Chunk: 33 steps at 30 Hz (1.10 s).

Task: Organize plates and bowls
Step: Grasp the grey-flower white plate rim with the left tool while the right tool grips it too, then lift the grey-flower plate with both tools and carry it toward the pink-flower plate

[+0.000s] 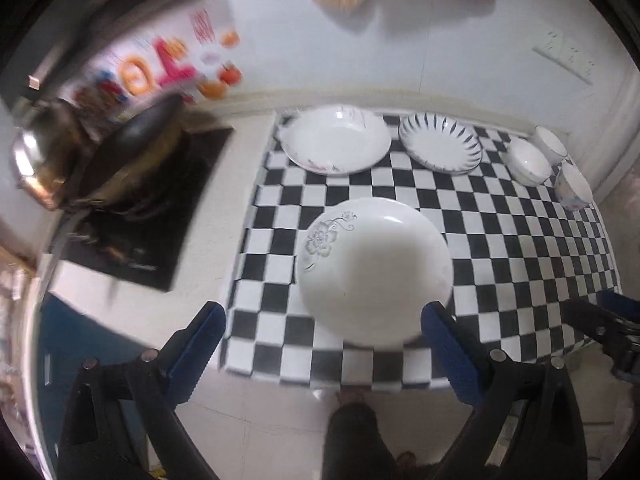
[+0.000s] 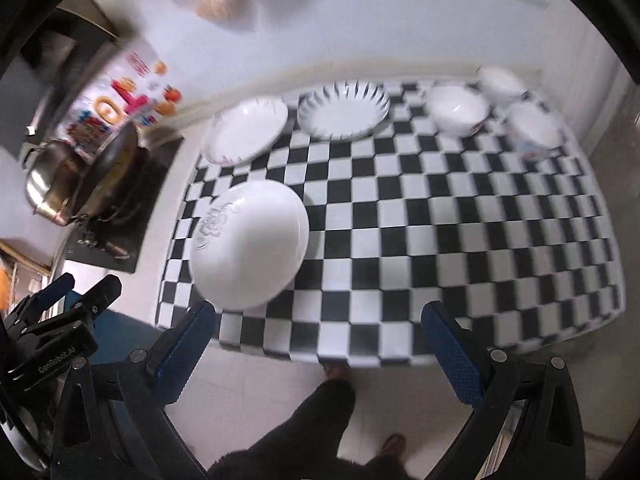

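**Both grippers wide and empty over the cloth's front edge**

The left gripper [image 1: 322, 334] stands wide, holding nothing, its right finger [image 1: 444, 340] close to the near rim of the flower plate [image 1: 374, 268]. The right gripper [image 2: 318, 334] is likewise wide and empty. The flower plate lies alone near the front left of the checkered cloth [image 1: 520, 240]. Along the back edge sit the pink-edged plate [image 1: 336, 140] and striped plate [image 1: 440, 146]; three bowls [image 1: 528, 162] cluster at the back right corner. Like items are probably grouped for stacking. The cloth's middle and right side lie open. A stove [image 1: 140, 216] borders the left edge.
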{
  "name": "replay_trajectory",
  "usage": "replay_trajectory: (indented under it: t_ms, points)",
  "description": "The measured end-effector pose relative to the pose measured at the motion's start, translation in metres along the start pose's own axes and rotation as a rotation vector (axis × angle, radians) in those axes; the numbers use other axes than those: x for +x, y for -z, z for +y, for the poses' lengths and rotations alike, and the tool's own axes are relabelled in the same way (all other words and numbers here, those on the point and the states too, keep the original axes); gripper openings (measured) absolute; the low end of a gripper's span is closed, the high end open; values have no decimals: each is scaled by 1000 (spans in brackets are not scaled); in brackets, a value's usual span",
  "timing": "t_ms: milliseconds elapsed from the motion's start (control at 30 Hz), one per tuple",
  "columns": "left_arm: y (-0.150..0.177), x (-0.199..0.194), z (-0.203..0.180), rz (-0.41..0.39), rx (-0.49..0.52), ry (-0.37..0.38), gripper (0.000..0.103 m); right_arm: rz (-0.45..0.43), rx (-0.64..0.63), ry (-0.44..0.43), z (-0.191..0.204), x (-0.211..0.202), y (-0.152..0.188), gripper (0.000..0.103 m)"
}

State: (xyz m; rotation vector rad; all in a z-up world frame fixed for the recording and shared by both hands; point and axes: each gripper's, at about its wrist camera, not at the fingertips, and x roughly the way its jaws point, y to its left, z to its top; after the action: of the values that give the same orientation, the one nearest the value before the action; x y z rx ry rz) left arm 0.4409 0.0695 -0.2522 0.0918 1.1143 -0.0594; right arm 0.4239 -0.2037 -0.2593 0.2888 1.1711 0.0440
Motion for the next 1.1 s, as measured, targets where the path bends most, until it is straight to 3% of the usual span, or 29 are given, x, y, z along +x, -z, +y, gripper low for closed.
replay_trajectory:
  t_ms: [133,233,267,400,433,533,633,767,833,933,1100]
  points:
    - [-28,59,25,99,7,65,91,106,23,-4,10,73,-35,103]
    - [-41,100,40,177,4,97,77,167,21,12,15,119,-52,103]
    - [-43,113,44,208,-3,105,69,193,25,20,16,137,-58,103]
    - [-48,165,53,333,-24,166,55,268,47,10,16,181,-70,100]
    - [-47,173,53,355,-30,175,55,292,54,0,16,194,-73,95]
    - [-44,193,51,421,-43,227,42,372,72,-32,15,225,-76,72]
    - [-39,205,43,462,-44,255,29,443,91,-85,16,247,-73,60]
    - [-37,206,31,455,-41,225,27,503,76,-139,24,260,-66,43]
    - [-36,204,28,455,-45,213,27,507,68,-128,26,261,-65,40]
    - [-35,205,19,446,-42,196,27,492,44,-88,24,254,-63,23]
    - [-33,201,-13,436,-9,197,28,488,40,-96,14,248,-62,22]
